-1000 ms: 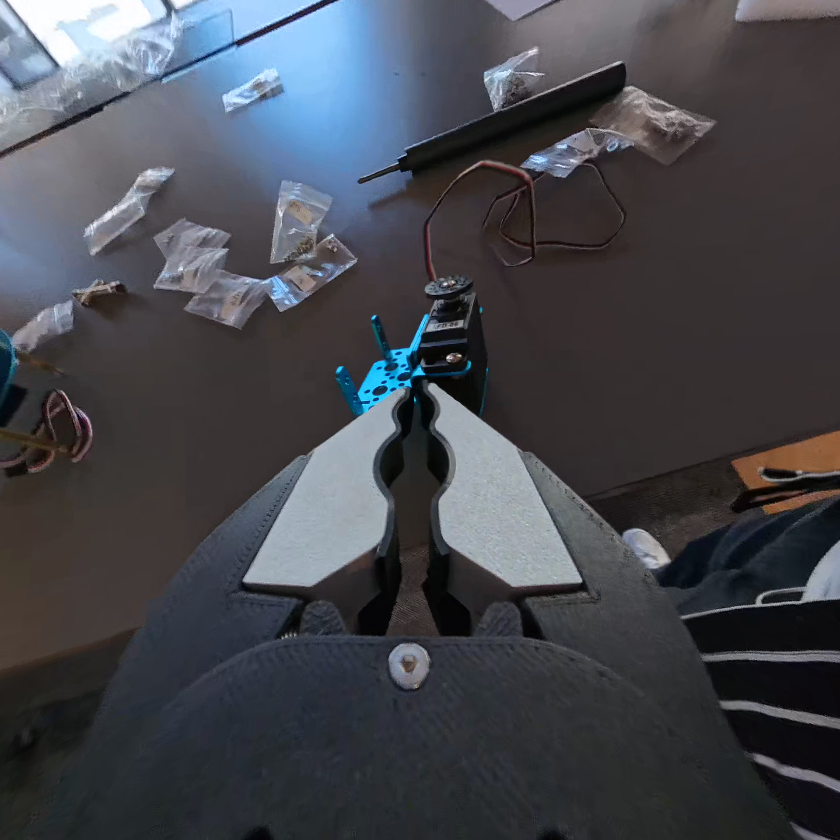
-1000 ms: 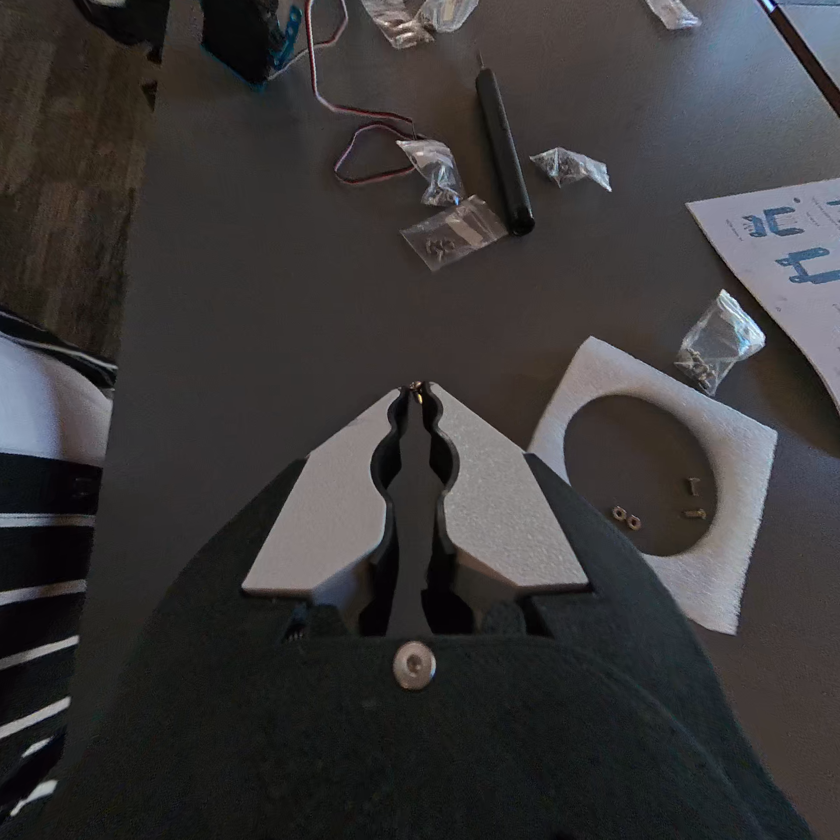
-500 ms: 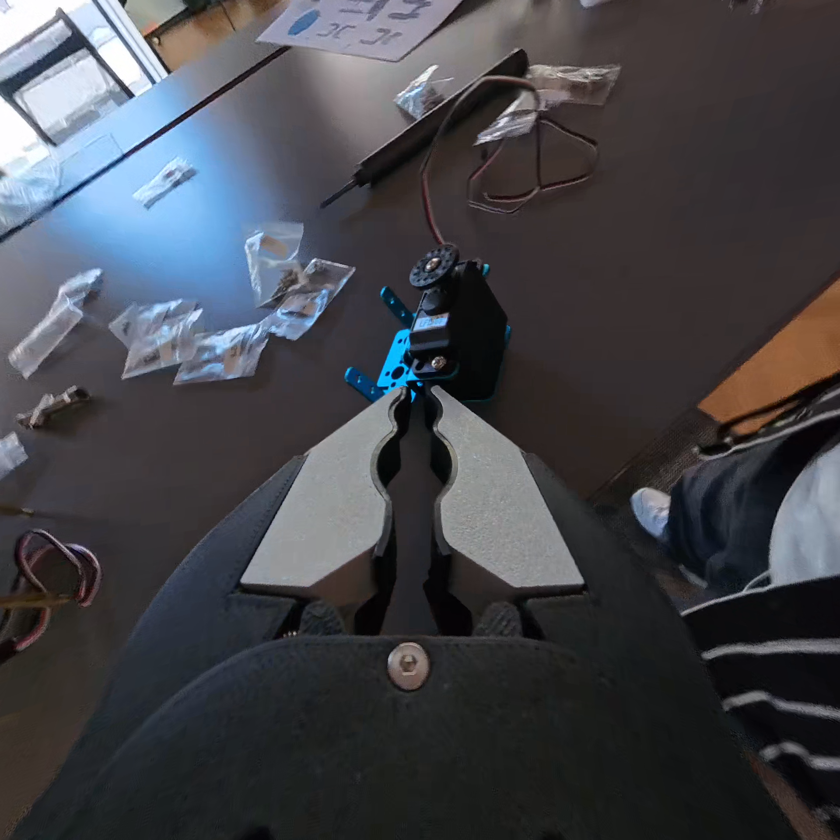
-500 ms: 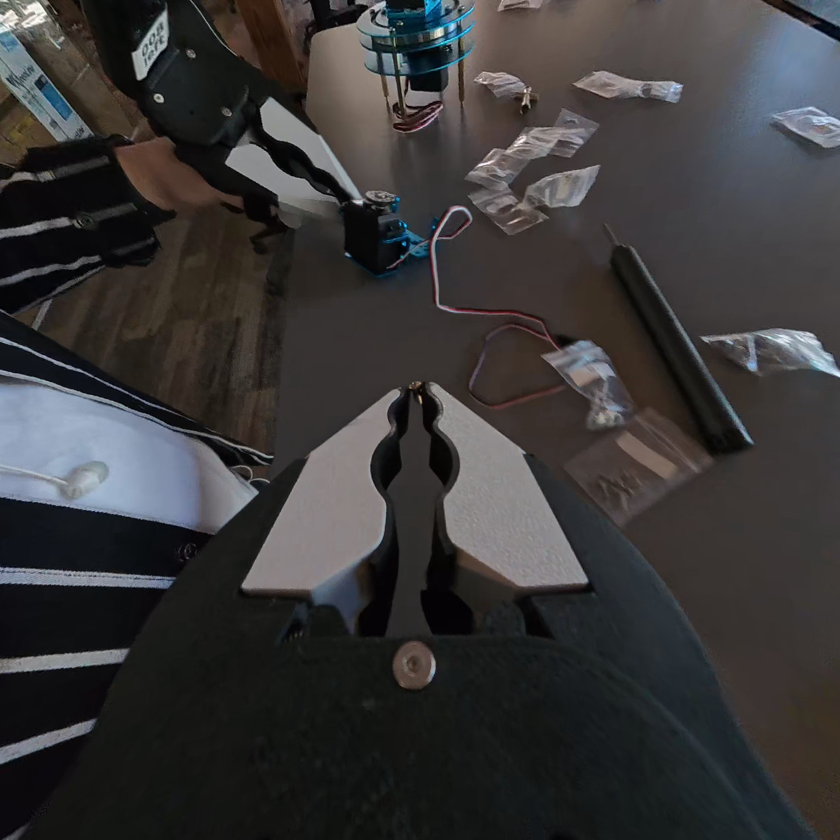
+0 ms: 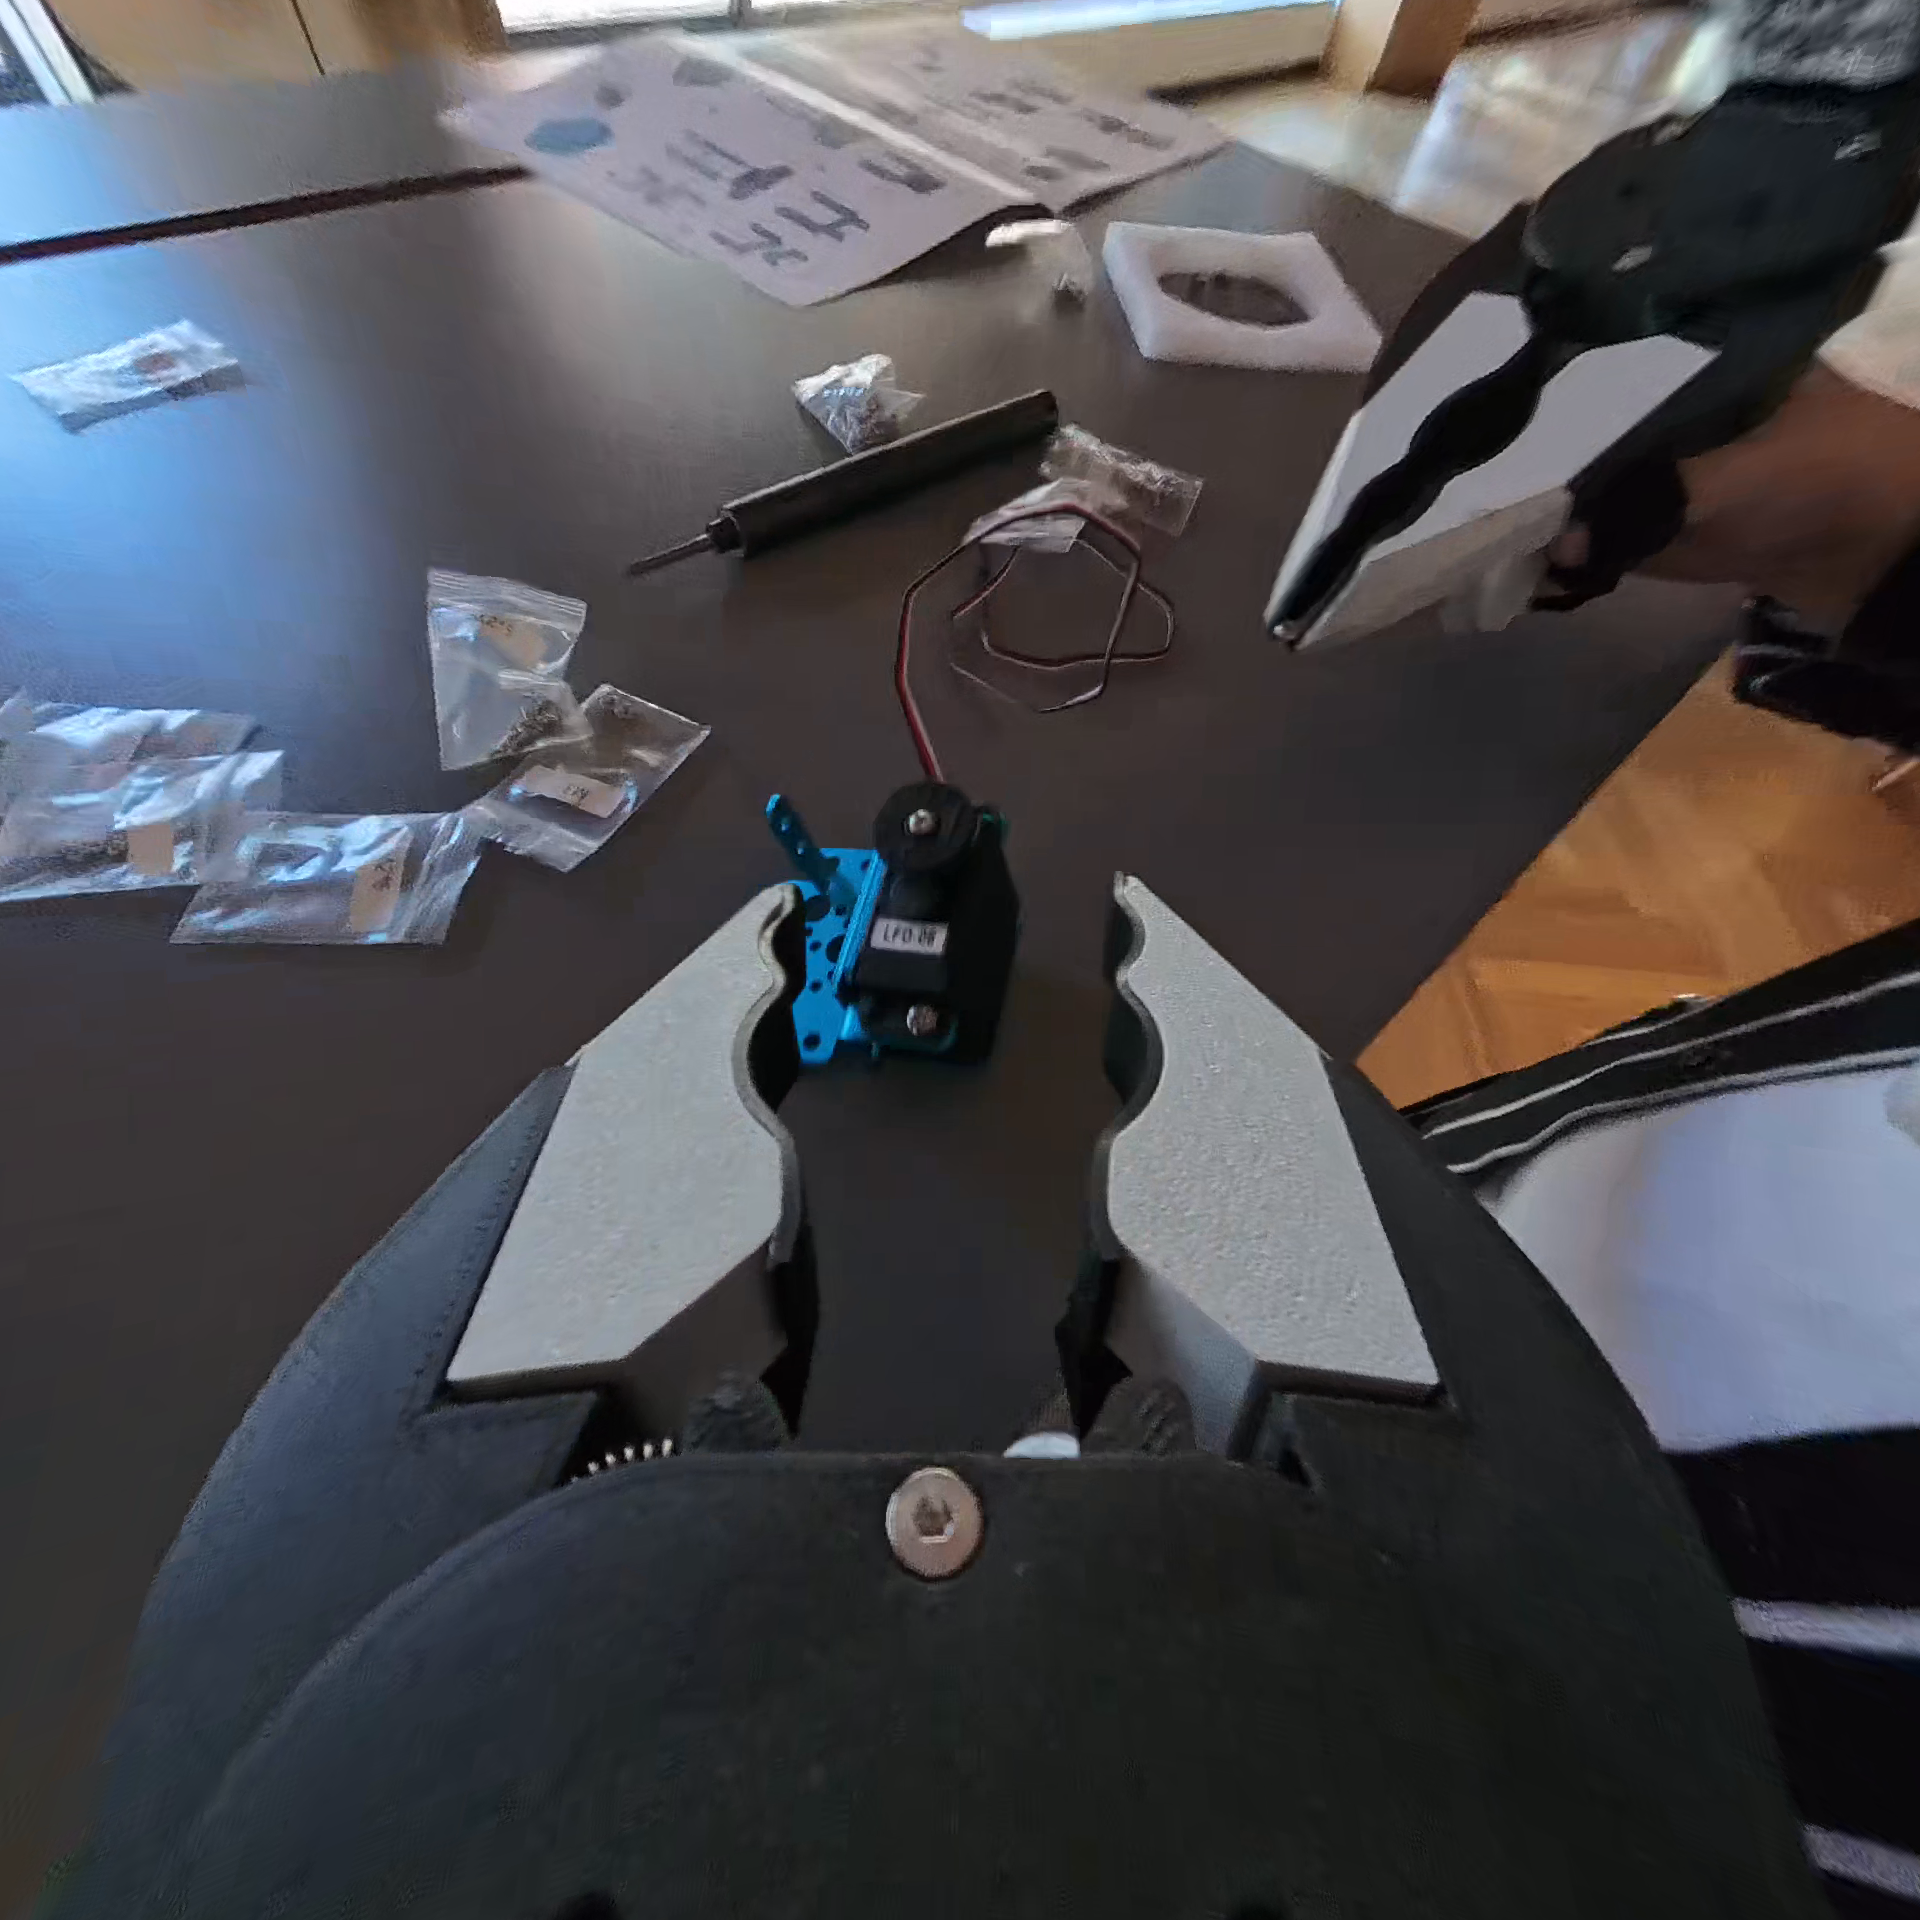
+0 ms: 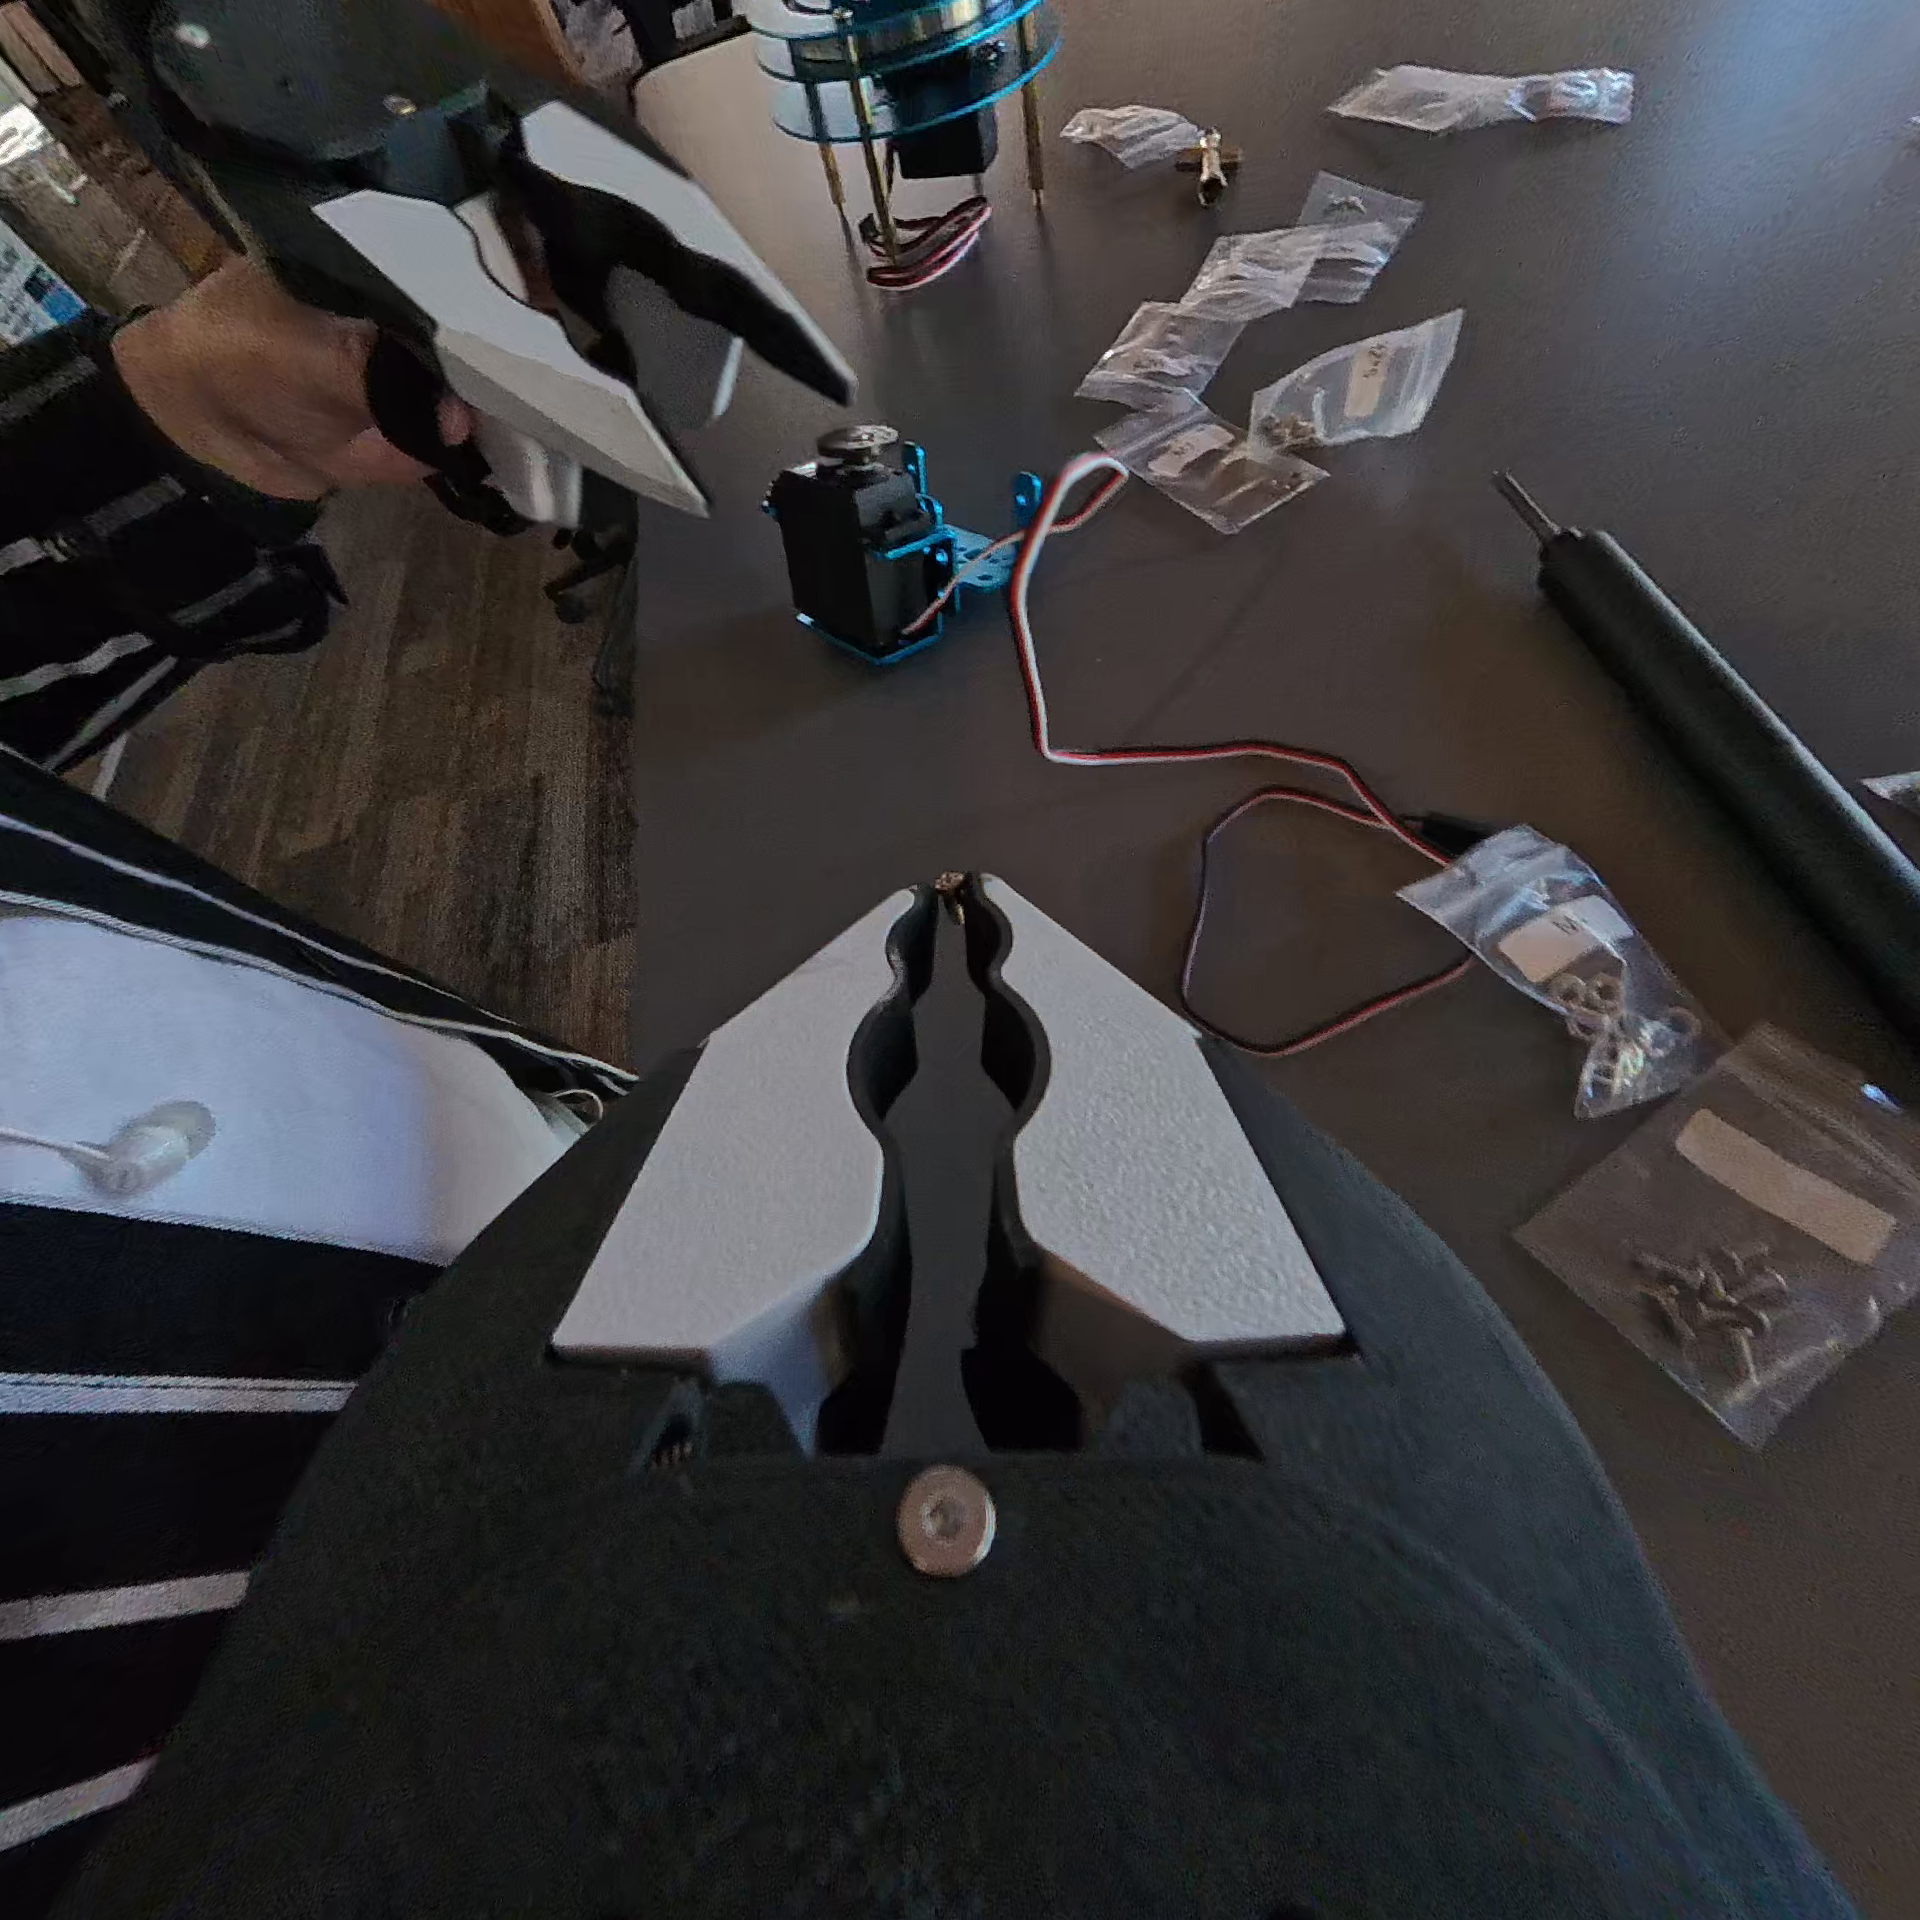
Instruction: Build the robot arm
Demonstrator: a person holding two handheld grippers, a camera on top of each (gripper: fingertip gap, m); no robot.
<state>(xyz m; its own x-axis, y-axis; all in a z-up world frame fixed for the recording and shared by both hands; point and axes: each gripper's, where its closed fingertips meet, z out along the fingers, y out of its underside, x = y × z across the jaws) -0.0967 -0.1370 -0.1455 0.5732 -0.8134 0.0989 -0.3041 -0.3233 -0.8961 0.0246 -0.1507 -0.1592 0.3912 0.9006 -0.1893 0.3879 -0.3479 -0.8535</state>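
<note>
A black servo (image 5: 935, 935) in a blue metal bracket (image 5: 826, 982) stands on the dark table near its front edge; it also shows in the right wrist view (image 6: 862, 551). My left gripper (image 5: 951, 904) is open, its fingers on either side of the servo and just above it, apart from it. It shows in the right wrist view (image 6: 774, 447) too. My right gripper (image 6: 951, 888) is shut on a small metal screw (image 6: 949, 885) at its tips, held above the table. It also shows at the right of the left wrist view (image 5: 1283, 623).
The servo's red, white and black wire (image 6: 1049, 665) trails across the table. A black screwdriver (image 5: 862, 483), several clear bags of hardware (image 5: 509, 665), a white foam frame (image 5: 1236, 296), a printed sheet (image 5: 831, 166) and a blue tiered assembly (image 6: 904, 62) lie around. A person in striped clothing (image 6: 156, 1247) sits at the table edge. Spacing between my two grippers at the tips: around 12 cm.
My left gripper has opened and let go of the blue bracket, which now stands free. My right gripper has swung left toward the servo, still shut on the screw.
</note>
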